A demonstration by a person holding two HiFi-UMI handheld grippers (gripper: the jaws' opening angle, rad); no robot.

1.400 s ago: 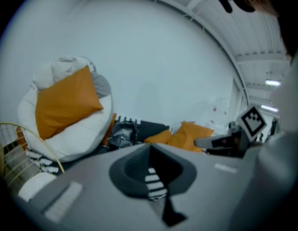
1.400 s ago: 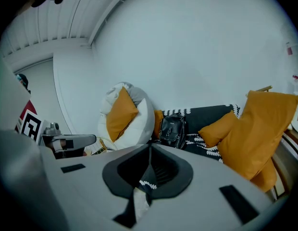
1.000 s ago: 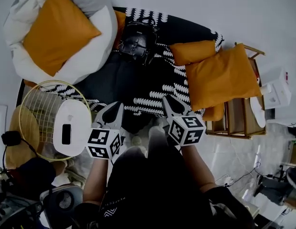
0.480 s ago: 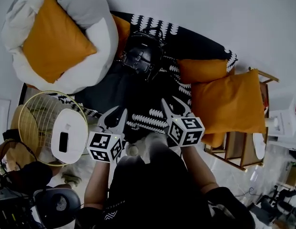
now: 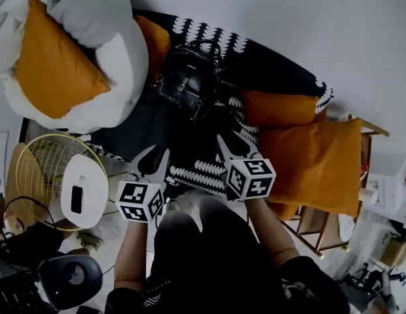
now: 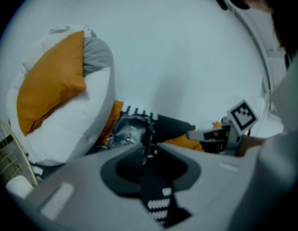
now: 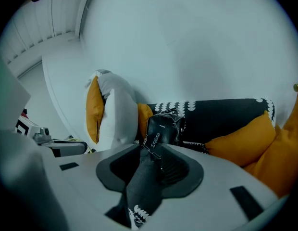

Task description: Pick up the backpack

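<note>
The black backpack (image 5: 188, 84) stands upright on a black sofa (image 5: 275, 77) with a white pattern, close to the wall. Both grippers hover over the sofa's front part, short of the backpack and pointing at it. The left gripper (image 5: 152, 156) is open, its fingers spread with nothing between them. The right gripper (image 5: 233, 142) is opening, and nothing lies between its jaws. In the left gripper view the backpack (image 6: 131, 131) shows just beyond the left gripper (image 6: 150, 150). In the right gripper view the backpack (image 7: 163, 126) stands straight ahead of the right gripper (image 7: 151, 150).
A big white and grey pillow (image 5: 121, 51) with an orange cushion (image 5: 52, 64) lies left of the backpack. Two orange cushions (image 5: 314, 162) fill the sofa's right end. A wire basket (image 5: 39, 175) with a white lid (image 5: 78, 191) stands at the left, a wooden side table (image 5: 321, 234) at the right.
Both grippers have moved forward over the sofa toward the backpack and dropped a little. The right gripper's jaws have spread apart.
</note>
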